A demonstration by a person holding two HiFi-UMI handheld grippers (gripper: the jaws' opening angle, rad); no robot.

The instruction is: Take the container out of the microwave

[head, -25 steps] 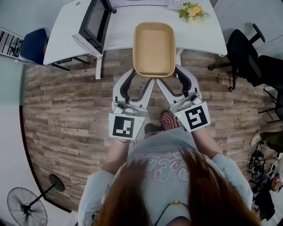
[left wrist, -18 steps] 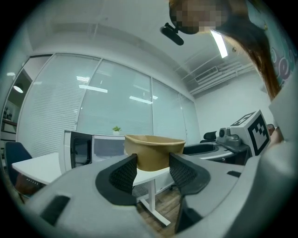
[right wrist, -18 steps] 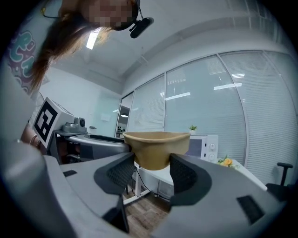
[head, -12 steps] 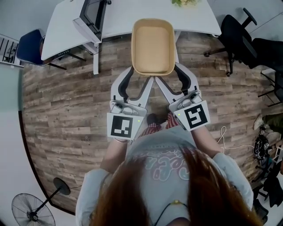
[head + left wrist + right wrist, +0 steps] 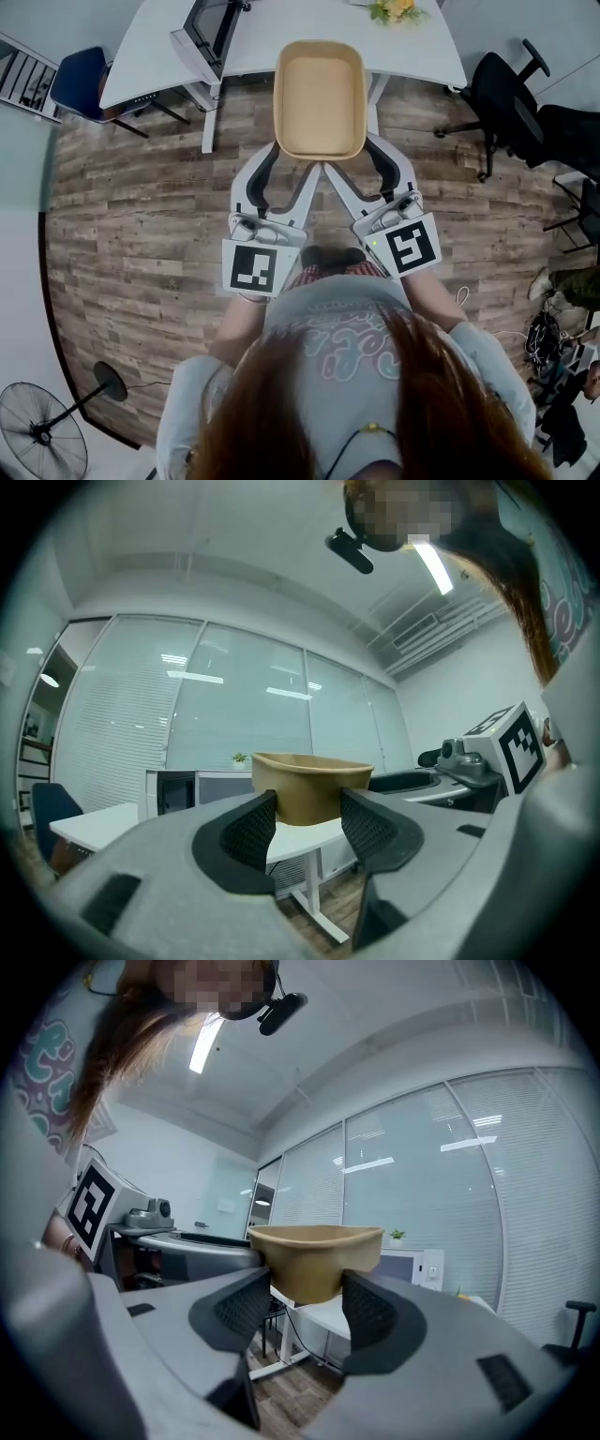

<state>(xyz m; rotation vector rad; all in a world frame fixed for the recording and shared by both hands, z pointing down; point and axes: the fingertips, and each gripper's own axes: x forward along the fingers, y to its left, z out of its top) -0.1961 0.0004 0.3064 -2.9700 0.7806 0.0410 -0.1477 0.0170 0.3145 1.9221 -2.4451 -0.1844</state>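
The container (image 5: 319,98) is a tan, empty, rounded-rectangular tub held level in the air over the wood floor, in front of the white table (image 5: 427,52). My left gripper (image 5: 286,171) is shut on its near left end and my right gripper (image 5: 361,167) on its near right end. In the left gripper view the tub (image 5: 309,785) sits squeezed between the dark pads of that gripper (image 5: 309,822). In the right gripper view the tub (image 5: 317,1251) is likewise pinched by that gripper (image 5: 305,1302). The microwave (image 5: 211,28) stands on the table's left part with its door swung open.
A potted plant (image 5: 394,9) sits at the table's far edge. A blue chair (image 5: 80,80) stands left of the table and black office chairs (image 5: 506,89) to the right. A floor fan (image 5: 37,441) is at the lower left.
Both grippers and the tub have drawn back from the table together. The table and microwave have slid toward the top of the head view. The grip is unchanged.
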